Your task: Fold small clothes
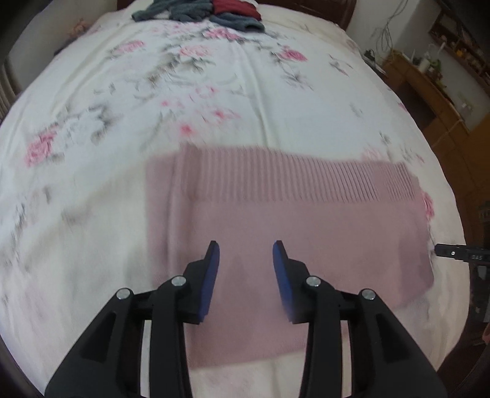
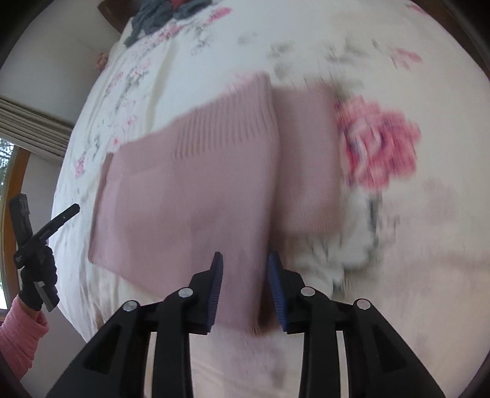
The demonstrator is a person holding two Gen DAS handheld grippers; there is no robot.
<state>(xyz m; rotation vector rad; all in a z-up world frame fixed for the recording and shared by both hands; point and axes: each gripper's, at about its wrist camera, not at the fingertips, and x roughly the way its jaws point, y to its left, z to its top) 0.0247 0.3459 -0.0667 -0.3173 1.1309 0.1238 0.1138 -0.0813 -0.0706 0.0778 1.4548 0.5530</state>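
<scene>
Floral bedspread (image 1: 214, 91) covers the bed. Left wrist view: pink knit garment (image 1: 291, 229) lies folded flat on the bedspread; left gripper (image 1: 246, 245) hovers above it, fingers wide apart, empty. Grey and red clothes pile (image 1: 202, 12) sits far beyond the garment. Right wrist view: right gripper (image 2: 245, 257) fingers parted over the garment's near edge (image 2: 239, 306), gripping nothing. Gloved hand (image 2: 38, 275) left of the garment.

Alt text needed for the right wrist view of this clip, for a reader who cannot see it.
The right gripper, open, hangs over the near edge of a folded pink knit garment lying on a floral bedspread. At far left a gloved hand holds the left gripper; dark clothes lie at the bed's far end.
</scene>
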